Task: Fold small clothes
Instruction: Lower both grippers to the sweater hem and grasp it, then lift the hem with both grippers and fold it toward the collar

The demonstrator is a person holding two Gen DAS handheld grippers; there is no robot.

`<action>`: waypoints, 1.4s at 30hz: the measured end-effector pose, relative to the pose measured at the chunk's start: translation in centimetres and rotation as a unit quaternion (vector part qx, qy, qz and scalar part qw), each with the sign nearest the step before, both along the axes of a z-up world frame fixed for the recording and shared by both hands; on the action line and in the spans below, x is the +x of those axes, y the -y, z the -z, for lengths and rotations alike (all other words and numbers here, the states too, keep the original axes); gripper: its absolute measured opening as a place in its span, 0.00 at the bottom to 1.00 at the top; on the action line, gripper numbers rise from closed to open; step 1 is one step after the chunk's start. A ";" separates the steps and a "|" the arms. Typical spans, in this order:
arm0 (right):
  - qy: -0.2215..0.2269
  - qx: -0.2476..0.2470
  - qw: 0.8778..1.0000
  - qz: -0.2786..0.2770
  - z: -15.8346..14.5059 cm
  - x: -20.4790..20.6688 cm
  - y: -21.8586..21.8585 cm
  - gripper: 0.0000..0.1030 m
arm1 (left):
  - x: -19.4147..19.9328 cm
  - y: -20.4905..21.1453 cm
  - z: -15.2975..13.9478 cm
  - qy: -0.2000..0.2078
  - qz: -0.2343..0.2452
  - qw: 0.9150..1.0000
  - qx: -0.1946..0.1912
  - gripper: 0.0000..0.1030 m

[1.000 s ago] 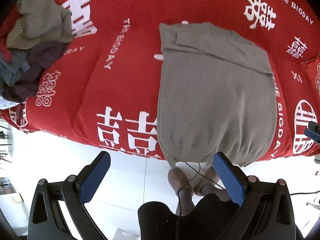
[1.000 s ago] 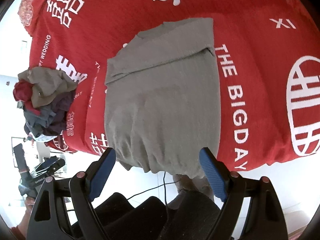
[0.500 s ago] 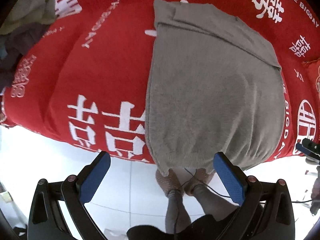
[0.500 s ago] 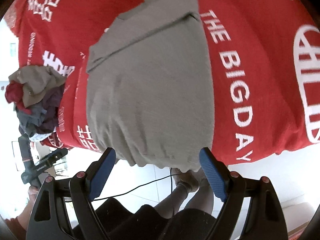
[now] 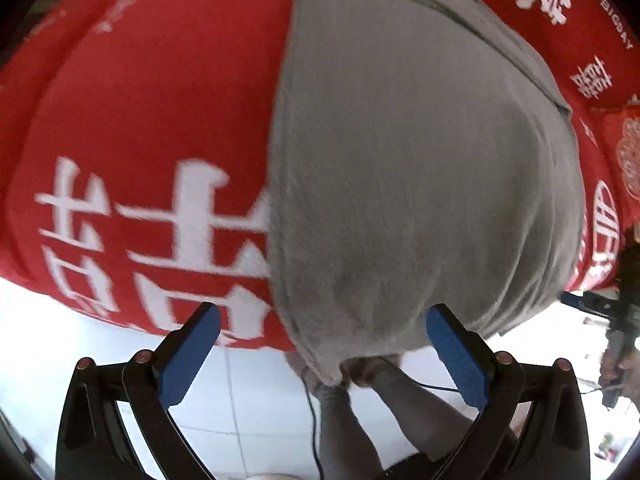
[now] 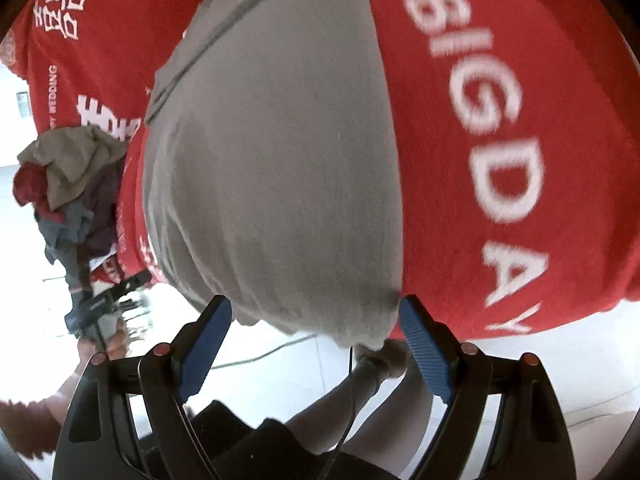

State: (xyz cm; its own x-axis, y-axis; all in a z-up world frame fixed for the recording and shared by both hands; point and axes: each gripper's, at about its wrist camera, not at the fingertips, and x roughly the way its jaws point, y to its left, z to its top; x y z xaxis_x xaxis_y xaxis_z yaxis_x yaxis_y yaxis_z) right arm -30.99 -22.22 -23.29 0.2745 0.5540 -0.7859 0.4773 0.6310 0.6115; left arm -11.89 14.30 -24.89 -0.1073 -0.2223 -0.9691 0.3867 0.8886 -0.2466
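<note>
both tools spread wide: left tool [image 5: 323,354] and right tool [image 6: 316,340] empty, just above the grey shirt's [image 5: 420,168] hem on the red bedspread [image 5: 152,120].

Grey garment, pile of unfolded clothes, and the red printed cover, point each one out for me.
grey garment [image 5: 420,168], left wrist view, middle of its flat body.
pile of unfolded clothes [image 6: 72,184], right wrist view, the olive piece on top.
red printed cover [image 6: 560,100], right wrist view, bare red beside the lettering.
</note>
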 end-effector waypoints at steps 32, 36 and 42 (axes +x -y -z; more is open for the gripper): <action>0.035 0.172 0.984 0.024 4.6 0.7 -4.3 0.81 | -2.8 5.6 0.9 -0.009 0.065 0.997 -0.027 0.57; -0.007 0.163 0.985 0.054 5.0 -0.2 -3.9 0.11 | -2.2 4.6 0.8 -0.010 0.067 0.998 -0.006 0.12; 0.057 0.196 0.975 0.088 1.5 -0.7 -4.0 0.11 | -0.8 3.2 -1.4 -0.043 0.022 0.995 -0.089 0.09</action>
